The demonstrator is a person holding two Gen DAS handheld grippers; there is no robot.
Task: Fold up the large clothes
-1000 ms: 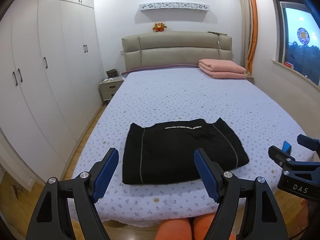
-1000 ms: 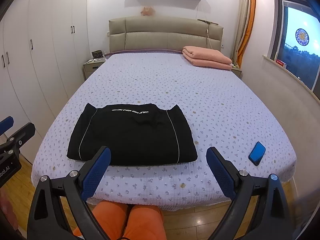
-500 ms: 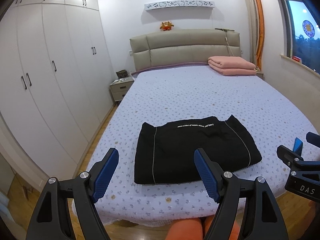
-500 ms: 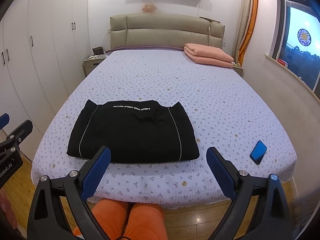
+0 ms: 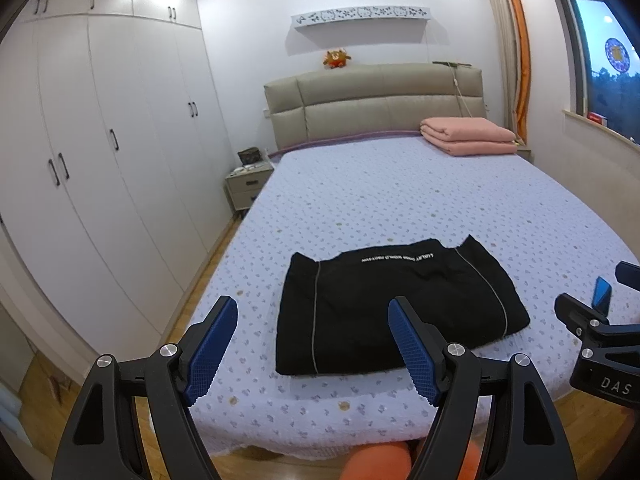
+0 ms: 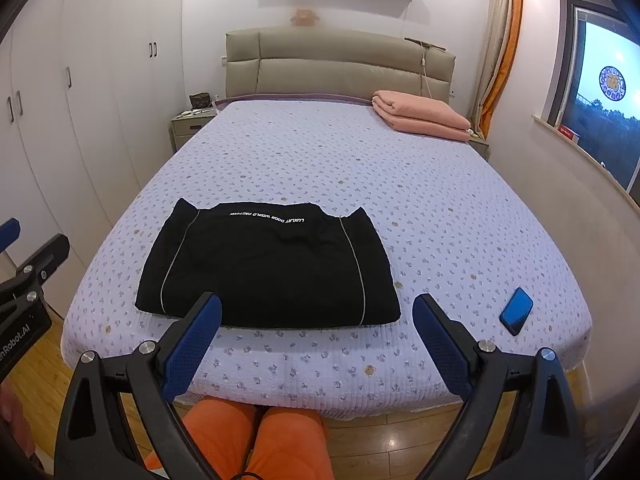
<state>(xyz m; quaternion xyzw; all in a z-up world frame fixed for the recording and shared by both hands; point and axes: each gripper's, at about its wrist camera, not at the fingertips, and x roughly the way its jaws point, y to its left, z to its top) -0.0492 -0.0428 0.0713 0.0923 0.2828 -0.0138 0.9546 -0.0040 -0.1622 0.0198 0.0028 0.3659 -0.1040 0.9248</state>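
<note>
A black garment (image 5: 392, 308) with thin white piping and white lettering lies folded in a flat rectangle near the foot of the bed (image 5: 400, 192); it also shows in the right wrist view (image 6: 268, 268). My left gripper (image 5: 312, 340) is open and empty, held back from the bed's foot edge, short of the garment. My right gripper (image 6: 316, 336) is open and empty, also held off the foot edge, in front of the garment. The right gripper's body shows at the right edge of the left wrist view (image 5: 600, 344).
A blue phone (image 6: 517, 311) lies on the bed's near right corner. A folded pink blanket (image 6: 420, 117) lies by the headboard. White wardrobes (image 5: 100, 168) line the left wall, a nightstand (image 5: 248, 184) stands beside the bed. My orange-clad knees (image 6: 256, 436) are below.
Both grippers have drawn back from the bed and the left view has swung right to left, so the garment looks smaller and further right. The garment has not moved.
</note>
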